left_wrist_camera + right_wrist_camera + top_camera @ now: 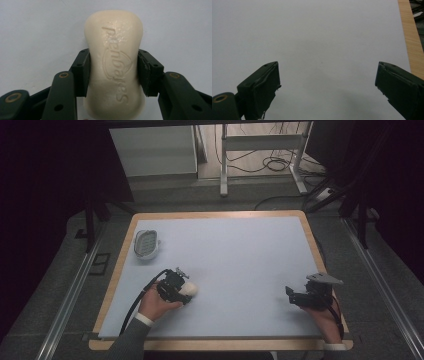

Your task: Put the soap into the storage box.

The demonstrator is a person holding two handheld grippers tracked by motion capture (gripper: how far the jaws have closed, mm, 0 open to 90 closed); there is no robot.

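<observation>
— What does the left tool (113, 72) hold?

— A cream bar of soap (115, 62), clamped at its waist between both black jaws. Raised lettering runs along its top face, seen upside down from the left gripper view; it is hard to make out, roughly "palmbayes", above a small arched emblem.

— How does the bar look?

— Smooth, pale, rounded at both ends and pinched in the middle, with a slight sheen near the far end. In the high view it sits at the near-left part of the table (235, 255), just off the person's left hand (155, 306).

— And the right tool (327, 82)?

— Jaws wide apart, holding nothing, over the bare pale-blue mat near the table's wooden right edge.

— Anything farther out?

— A white oval soap dish (146, 243) with a ridged inside, at the far-left corner, well apart from the bar.
</observation>
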